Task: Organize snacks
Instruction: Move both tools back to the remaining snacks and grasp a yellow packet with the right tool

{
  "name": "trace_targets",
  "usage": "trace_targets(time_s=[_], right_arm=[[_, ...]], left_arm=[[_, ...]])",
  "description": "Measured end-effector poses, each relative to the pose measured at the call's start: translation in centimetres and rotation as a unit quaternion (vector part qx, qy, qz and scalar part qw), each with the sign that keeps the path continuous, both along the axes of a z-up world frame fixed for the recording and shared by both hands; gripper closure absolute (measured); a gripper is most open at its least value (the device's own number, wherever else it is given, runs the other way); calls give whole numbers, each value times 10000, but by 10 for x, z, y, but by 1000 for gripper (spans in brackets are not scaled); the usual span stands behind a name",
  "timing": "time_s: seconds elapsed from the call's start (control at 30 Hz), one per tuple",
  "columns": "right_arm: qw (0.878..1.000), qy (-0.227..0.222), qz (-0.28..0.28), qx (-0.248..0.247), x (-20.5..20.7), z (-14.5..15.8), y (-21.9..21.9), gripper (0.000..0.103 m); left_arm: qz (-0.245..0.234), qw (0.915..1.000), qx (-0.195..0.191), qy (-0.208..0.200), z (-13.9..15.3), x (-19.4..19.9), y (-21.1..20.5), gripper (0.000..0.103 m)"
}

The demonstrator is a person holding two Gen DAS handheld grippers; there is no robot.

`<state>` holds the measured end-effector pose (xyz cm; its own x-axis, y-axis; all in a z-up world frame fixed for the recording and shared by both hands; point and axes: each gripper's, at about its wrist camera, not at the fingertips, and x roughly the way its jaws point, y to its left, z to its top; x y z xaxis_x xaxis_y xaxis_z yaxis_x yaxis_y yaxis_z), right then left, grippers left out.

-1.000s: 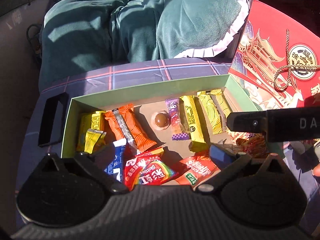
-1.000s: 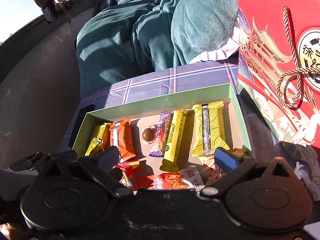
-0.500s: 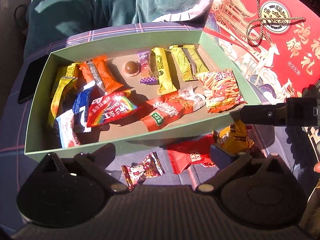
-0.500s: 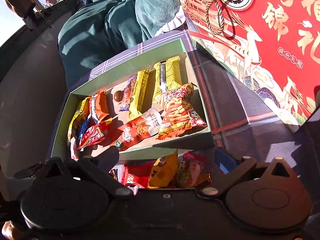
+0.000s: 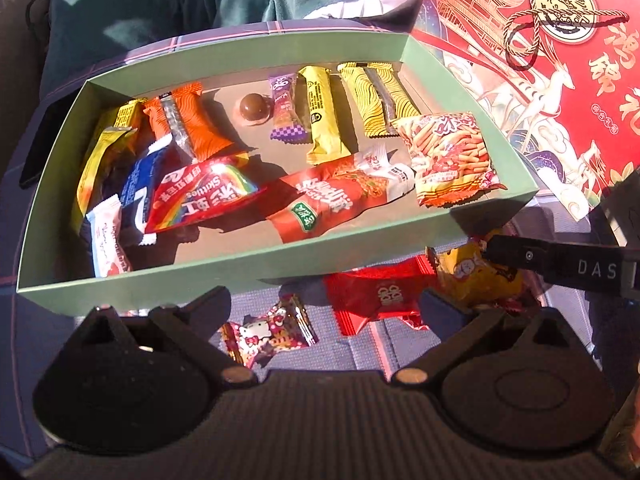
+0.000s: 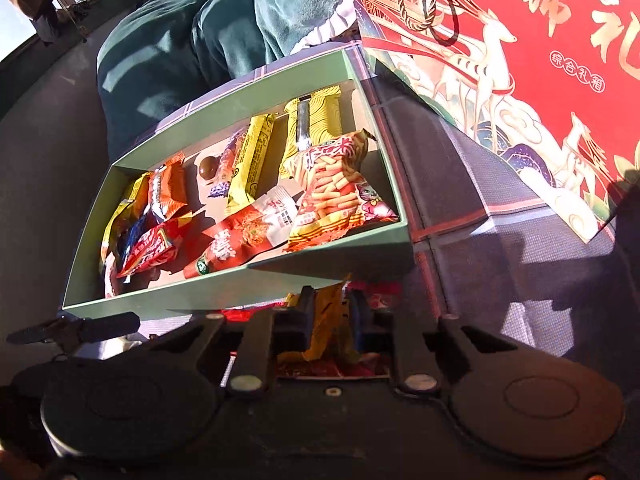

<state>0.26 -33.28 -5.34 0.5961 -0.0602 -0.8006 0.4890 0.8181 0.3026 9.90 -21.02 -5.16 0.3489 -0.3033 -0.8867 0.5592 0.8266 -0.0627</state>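
- Two grippers work at the near edge of a green box (image 5: 256, 268) of snacks that lies on a plaid cloth (image 5: 368, 344).
- The right gripper (image 6: 332, 316) has its fingers closed on a yellow snack packet (image 6: 326, 320), just outside the box's near wall; in the left wrist view that same packet (image 5: 476, 280) lies under a black finger (image 5: 520, 256) coming in from the right.
- The left gripper (image 5: 324, 312) has its fingers spread wide and holds nothing; it hovers over a Hello Kitty candy (image 5: 272, 332) and a red packet (image 5: 380, 292) on the cloth.
- Inside the box lie a Skittles bag (image 5: 200, 196), a red noodle pack (image 5: 332, 204), a stick-snack bag (image 5: 448, 160), yellow bars (image 5: 320, 116), an orange bar (image 5: 196, 120) and a chocolate ball (image 5: 254, 106).
- The box's near wall stands between the held packet and the box floor.
- A red gift box (image 5: 560, 60) with a gold cord stands just right of the green box; a teal blanket (image 6: 180, 48) lies behind.
- Only the left wrist view shows the Hello Kitty candy and a white packet (image 5: 108, 240) in the box's near-left corner; only the right wrist view shows the packet between the fingers.
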Motion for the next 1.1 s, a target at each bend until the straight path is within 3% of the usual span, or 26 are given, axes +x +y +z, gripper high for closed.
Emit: trace_targets(time_s=[0.27, 0.47, 0.63, 0.8, 0.9, 1.03, 1.1], right_arm=[[9996, 147, -78, 249, -32, -16, -12, 85], [9995, 124, 86, 293, -42, -10, -13, 83], [9994, -276, -31, 227, -46, 7, -20, 64], [9981, -526, 309, 7, -24, 19, -13, 59], [9967, -478, 650, -58, -8, 14, 0, 59], [9931, -256, 1098, -325, 7, 1, 18, 39], [9906, -138, 1249, -533, 12, -4, 26, 39]], left_arm=[[-41, 9995, 296, -68, -23, -5, -24, 1], [-7, 9992, 402, -32, -30, -8, -1, 0], [48, 9991, 413, 130, -31, -8, 24, 0], [-10, 9987, 501, 84, -32, -17, 38, 0], [92, 9985, 531, 50, -30, -18, 47, 0], [229, 9987, 425, 137, -26, -15, 57, 0], [250, 9990, 350, 117, -23, -14, 59, 0]])
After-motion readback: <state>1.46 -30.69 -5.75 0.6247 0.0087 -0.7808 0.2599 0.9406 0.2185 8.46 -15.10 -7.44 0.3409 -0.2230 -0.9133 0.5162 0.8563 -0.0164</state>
